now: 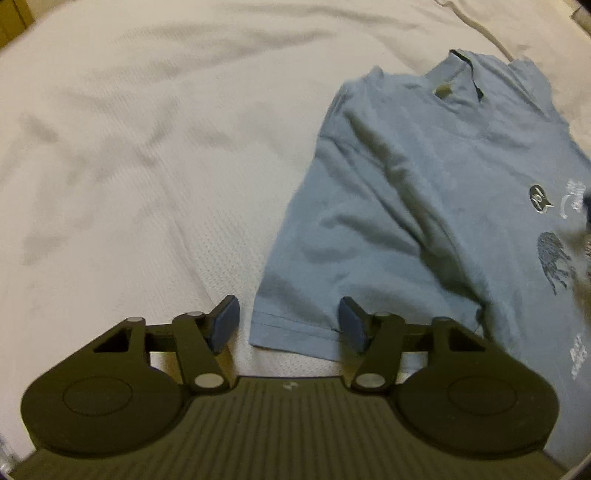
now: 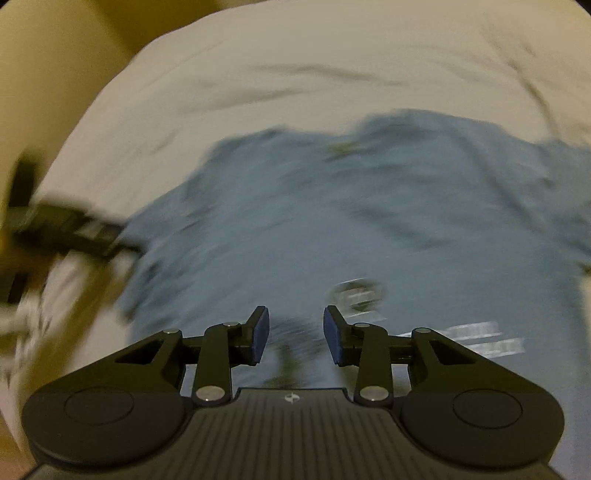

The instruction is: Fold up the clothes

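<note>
A blue-grey T-shirt (image 1: 424, 206) with white and dark prints lies spread on a white bed sheet (image 1: 129, 166), collar at the far end. Its left sleeve hem (image 1: 291, 328) sits right between the tips of my left gripper (image 1: 290, 325), which is open and holds nothing. The right wrist view is motion-blurred. There the same T-shirt (image 2: 332, 221) fills the middle, and my right gripper (image 2: 295, 334) hovers open over its printed chest with nothing between the pads. The left gripper (image 2: 70, 225) shows as a dark blur at the left edge of the shirt.
The wrinkled white sheet (image 2: 295, 66) covers the whole bed around the shirt. A pale garment or fold (image 1: 487, 29) lies beyond the collar at the far right. A yellowish wall or floor (image 2: 44, 74) borders the bed at the left.
</note>
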`<state>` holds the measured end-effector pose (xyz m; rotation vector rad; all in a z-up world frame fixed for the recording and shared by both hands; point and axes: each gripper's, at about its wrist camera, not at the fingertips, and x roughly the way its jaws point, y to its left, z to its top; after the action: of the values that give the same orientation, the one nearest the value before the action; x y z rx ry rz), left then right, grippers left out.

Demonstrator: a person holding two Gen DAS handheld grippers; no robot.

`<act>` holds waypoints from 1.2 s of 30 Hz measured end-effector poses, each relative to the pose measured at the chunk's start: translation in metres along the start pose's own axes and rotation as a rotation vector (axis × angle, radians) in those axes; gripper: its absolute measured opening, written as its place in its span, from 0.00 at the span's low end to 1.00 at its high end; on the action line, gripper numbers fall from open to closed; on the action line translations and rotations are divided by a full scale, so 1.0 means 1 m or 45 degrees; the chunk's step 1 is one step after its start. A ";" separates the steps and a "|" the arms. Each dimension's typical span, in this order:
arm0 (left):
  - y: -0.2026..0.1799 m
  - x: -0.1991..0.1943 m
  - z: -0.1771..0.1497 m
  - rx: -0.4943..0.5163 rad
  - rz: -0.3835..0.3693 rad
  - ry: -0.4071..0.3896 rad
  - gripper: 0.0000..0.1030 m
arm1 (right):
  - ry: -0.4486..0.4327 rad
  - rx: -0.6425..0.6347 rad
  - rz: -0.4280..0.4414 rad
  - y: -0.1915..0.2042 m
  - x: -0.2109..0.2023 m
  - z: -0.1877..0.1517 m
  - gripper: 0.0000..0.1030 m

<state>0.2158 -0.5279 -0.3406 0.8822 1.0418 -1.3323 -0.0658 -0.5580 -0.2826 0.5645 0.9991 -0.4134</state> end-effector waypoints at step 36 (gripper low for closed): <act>0.095 -0.022 -0.021 -0.209 -0.195 -0.092 0.03 | -0.107 -1.324 -0.247 0.232 0.137 -0.028 0.06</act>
<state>0.3091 -0.4944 -0.3336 0.6379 1.1621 -1.3734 0.1135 -0.3681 -0.3554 -0.4844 1.0419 -0.0446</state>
